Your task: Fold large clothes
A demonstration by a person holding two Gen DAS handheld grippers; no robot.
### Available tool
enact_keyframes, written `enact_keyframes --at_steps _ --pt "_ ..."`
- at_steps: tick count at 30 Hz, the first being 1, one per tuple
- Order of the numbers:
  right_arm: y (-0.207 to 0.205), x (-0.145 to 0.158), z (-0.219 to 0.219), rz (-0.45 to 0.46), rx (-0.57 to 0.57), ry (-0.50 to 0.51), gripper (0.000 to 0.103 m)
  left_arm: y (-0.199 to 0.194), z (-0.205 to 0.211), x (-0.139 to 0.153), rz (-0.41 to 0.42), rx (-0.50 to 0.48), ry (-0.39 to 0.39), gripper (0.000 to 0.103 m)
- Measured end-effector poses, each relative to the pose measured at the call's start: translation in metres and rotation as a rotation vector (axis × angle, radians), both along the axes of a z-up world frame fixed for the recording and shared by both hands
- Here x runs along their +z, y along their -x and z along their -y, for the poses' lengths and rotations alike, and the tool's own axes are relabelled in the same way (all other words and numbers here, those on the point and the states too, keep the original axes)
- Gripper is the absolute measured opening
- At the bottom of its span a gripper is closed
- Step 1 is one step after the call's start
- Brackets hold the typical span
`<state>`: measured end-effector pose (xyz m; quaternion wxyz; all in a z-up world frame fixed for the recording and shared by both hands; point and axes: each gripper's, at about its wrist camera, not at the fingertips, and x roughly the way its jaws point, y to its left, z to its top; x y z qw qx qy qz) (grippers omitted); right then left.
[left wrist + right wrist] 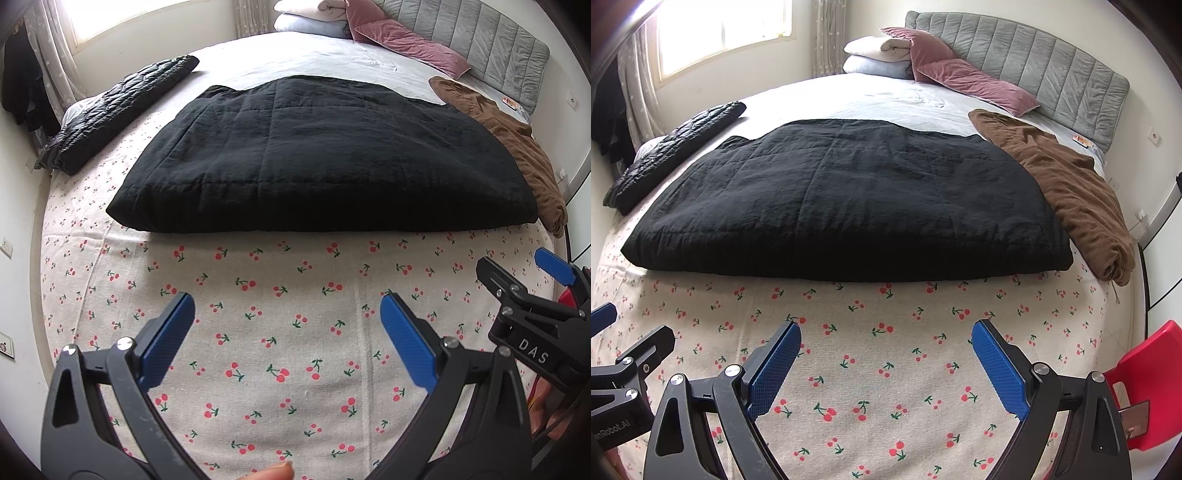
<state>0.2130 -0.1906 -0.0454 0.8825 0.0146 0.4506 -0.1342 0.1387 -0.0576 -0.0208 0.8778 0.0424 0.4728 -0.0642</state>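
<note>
Both grippers hang over the foot of the bed [295, 59], side by side and pointing toward twelve o'clock. The left gripper [288, 325] has its blue fingers [168, 343] spread wide with nothing between them. The right gripper [886, 347] is spread just as wide and is also empty. In the left view the right one shows at three o'clock; in the right view the left one shows at nine.

Under them lies a cherry-print sheet [280, 332], bare from the bed's near edge up to the black quilted garment [314, 158]. That garment lies flat across the middle of the bed, thick and roughly rectangular. Its near edge runs straight from nine to three, well ahead of the fingertips and touched by neither gripper.

At three o'clock a brown garment [1071, 195] lies bunched along the bed's right edge, touching the black one's right side. At ten o'clock a shiny black puffer [672, 151] lies along the left edge, with a strip of sheet between it and the quilted piece.

Beyond the black garment, at twelve, a stretch of pale grey sheet [868, 99] is open up to the pink pillows [975, 85], white pillows [875, 55] and grey headboard [1034, 62]. A red chair [1145, 373] stands off the bed's corner at four o'clock, beside the right gripper.
</note>
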Motion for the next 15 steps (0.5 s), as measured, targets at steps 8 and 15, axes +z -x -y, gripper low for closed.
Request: enact_keyframes --at_steps 8,15 --pt "-0.0001 -0.0001 -0.0003 -0.001 0.000 0.000 0.095 -0.0002 -0.0006 -0.0009 -0.002 0.000 0.001 0.100" --pt "0.0008 0.0010 -0.0020 0.002 0.010 0.009 0.095 -0.0005 -0.0012 -0.0046 -0.015 -0.001 0.000 0.100"
